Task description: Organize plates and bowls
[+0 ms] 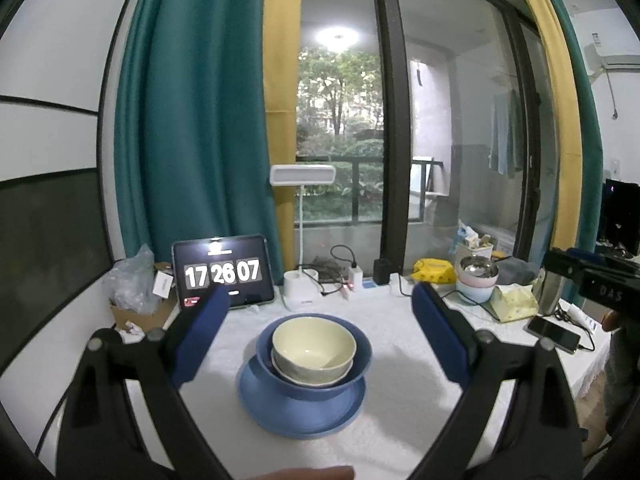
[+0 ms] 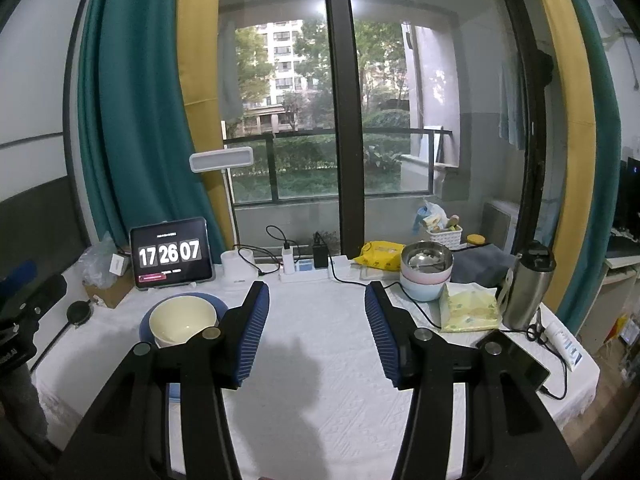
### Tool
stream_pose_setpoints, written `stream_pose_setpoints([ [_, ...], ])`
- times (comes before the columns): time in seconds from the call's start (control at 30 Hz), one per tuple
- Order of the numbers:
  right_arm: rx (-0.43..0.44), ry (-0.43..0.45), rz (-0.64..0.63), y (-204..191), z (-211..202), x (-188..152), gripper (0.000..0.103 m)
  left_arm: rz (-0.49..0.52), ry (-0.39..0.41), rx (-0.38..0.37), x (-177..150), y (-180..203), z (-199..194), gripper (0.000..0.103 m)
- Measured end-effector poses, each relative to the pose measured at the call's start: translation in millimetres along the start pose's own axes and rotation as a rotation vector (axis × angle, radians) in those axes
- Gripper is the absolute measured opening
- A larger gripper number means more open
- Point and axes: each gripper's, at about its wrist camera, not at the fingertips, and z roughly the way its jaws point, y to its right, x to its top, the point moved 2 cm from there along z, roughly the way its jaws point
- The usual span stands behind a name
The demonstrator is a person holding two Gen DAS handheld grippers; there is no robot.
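Observation:
A cream bowl (image 1: 314,350) sits nested inside a blue bowl (image 1: 360,364), which stands on a blue plate (image 1: 300,412) on the white tablecloth. My left gripper (image 1: 320,300) is open and empty, held above and in front of this stack, its blue pads wide on either side. The stack also shows in the right wrist view, with the cream bowl (image 2: 182,322) at the left, partly hidden by a finger. My right gripper (image 2: 316,320) is open and empty over bare tablecloth, to the right of the stack.
A tablet clock (image 1: 223,274) and a desk lamp (image 1: 302,294) stand at the back. Stacked pastel bowls with a steel bowl on top (image 2: 426,276), a tissue pack (image 2: 470,308), a steel flask (image 2: 526,288), a phone (image 2: 516,360) and cables lie at the right.

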Motion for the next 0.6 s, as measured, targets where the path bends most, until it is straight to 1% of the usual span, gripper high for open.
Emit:
stream_pose_setpoints([
  [0.27,0.0,-0.003,0.0,0.3,0.6,-0.4,0.053,-0.019,-0.004,0.02,-0.1,-2.3,0.5,0.093],
  [0.6,0.002,-0.011,-0.003,0.3,2.1,-2.3,0.053,-0.023,-0.006,0.024,-0.2,-2.8,0.5,0.093],
])
